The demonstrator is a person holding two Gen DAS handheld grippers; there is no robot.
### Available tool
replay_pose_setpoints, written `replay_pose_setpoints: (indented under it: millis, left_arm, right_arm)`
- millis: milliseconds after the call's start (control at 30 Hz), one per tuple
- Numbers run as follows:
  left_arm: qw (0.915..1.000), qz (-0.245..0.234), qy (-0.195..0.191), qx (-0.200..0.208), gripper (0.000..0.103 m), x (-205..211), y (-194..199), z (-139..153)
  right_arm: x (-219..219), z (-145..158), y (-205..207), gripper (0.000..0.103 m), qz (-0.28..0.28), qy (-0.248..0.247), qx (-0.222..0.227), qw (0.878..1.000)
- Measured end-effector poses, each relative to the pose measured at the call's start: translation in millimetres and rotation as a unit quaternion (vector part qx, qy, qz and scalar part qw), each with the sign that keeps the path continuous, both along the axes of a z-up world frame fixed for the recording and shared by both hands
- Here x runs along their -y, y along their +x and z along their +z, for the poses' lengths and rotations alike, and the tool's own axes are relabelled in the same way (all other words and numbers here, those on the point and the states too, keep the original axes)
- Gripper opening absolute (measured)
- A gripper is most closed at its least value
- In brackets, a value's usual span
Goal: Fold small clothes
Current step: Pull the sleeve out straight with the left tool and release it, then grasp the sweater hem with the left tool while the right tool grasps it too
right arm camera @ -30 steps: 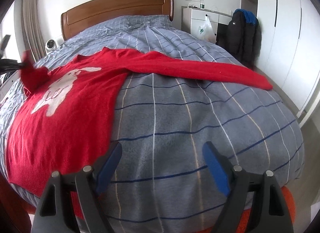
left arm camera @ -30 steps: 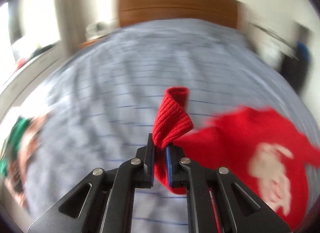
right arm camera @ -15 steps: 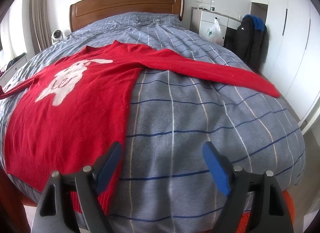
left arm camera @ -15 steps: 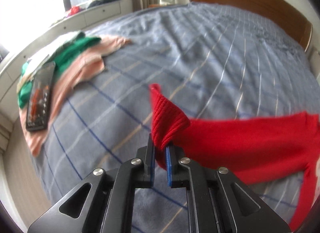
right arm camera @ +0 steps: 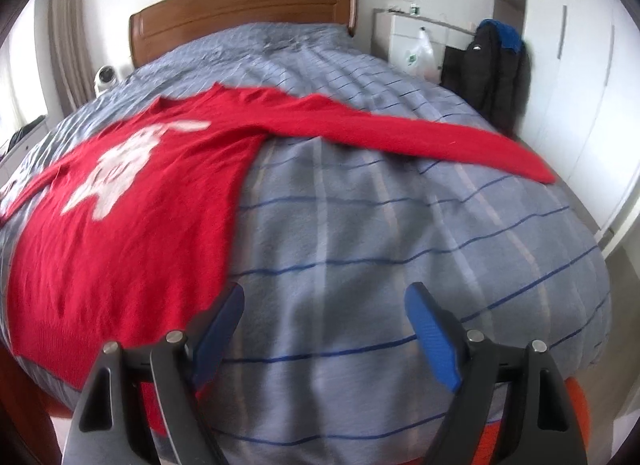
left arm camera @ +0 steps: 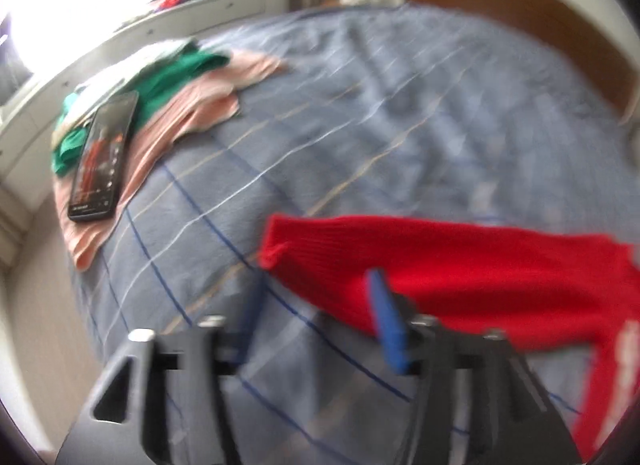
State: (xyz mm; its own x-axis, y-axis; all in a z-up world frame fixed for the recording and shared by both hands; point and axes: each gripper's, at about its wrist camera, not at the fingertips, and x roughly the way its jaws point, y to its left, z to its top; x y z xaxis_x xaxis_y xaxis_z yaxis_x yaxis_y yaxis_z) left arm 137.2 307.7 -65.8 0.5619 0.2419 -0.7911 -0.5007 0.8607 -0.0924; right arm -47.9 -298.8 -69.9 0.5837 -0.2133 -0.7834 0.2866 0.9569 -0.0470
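A red sweater (right arm camera: 132, 201) with a white figure on its chest lies spread flat on the bed, both sleeves stretched out sideways. In the left wrist view its left sleeve (left arm camera: 460, 265) rests on the cover, the ribbed cuff (left arm camera: 280, 241) just beyond my left gripper (left arm camera: 316, 297). That gripper's jaws are opening, and the cuff lies free of the pads. My right gripper (right arm camera: 324, 305) hovers open over the bare cover near the sweater's hem, with nothing between its fingers.
A pile of green and pink clothes (left arm camera: 180, 105) lies at the bed's left corner with a dark phone (left arm camera: 104, 153) on top. The wooden headboard (right arm camera: 240, 17) stands at the far end. A dark backpack (right arm camera: 496, 69) leans by the white wardrobe on the right.
My left gripper carried the cuff out to the left, lowered it onto the cover and let it go. The sleeve now lies straight. The right gripper has stayed open and empty.
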Motion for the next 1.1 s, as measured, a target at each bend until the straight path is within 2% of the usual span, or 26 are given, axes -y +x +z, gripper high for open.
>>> replay_pose_setpoints:
  millis: [33,100,167,200,300,367,467,567,700,800,967,1033,1100]
  left_arm:
    - [0.9995,-0.025,-0.010,0.017,0.068,9.8,-9.1,9.6]
    - [0.9933,-0.103,-0.040,0.035,0.081,40.0,-25.9,26.5]
    - [0.9774,-0.192,-0.084,0.030,0.089,77.9,-43.5,32.2]
    - [0.9640,-0.243,-0.105,0.023,0.090,104.6,-57.4,30.8]
    - [0.9450,-0.305,-0.118,-0.001,0.091,156.4,-88.8,16.3]
    - [0.9370,-0.319,-0.142,-0.014,0.091,179.4,-108.9,-1.6]
    - [0.9338,-0.309,-0.179,-0.019,0.091,187.9,-126.5,-20.9]
    - [0.9318,-0.290,-0.218,-0.020,0.091,188.4,-134.2,-29.0]
    - [0.9228,-0.306,-0.234,0.011,0.091,200.9,-141.4,-1.8]
    - [0.9170,-0.339,-0.205,0.050,0.091,214.1,-147.6,37.8]
    - [0.9307,-0.338,-0.116,0.077,0.095,203.2,-151.0,99.1]
    - [0.9366,-0.335,-0.064,0.079,0.096,196.0,-155.1,119.5]
    - [0.9382,-0.339,0.003,0.071,0.098,188.4,-161.5,137.3]
  right_arm:
    - [8.4,4.9,-1.8,0.082,-0.010,-0.001,0.007,1.000]
    - [28.9,17.3,-7.0,0.082,-0.020,0.013,0.020,1.000]
    - [38.3,24.7,-8.9,0.082,0.004,0.042,0.019,0.999]
    - [38.7,26.9,-8.7,0.082,0.022,0.060,0.012,0.998]
    - [28.4,28.8,-9.0,0.082,0.103,0.146,-0.022,0.984]
    - [12.0,23.9,-10.4,0.082,0.151,0.202,-0.049,0.967]
    - [-9.1,14.4,-13.6,0.082,0.184,0.227,-0.067,0.954]
    - [-22.7,2.7,-12.8,0.082,0.196,0.223,-0.078,0.952]
    - [-30.0,-4.9,-10.3,0.082,0.185,0.224,-0.078,0.954]
    - [-30.4,2.9,-7.0,0.082,0.182,0.219,-0.065,0.956]
    - [-32.3,24.0,-5.7,0.082,0.189,0.189,-0.041,0.963]
    - [-33.0,27.7,-5.1,0.082,0.190,0.183,-0.034,0.964]
    - [-33.9,28.3,-4.7,0.082,0.190,0.182,-0.032,0.964]
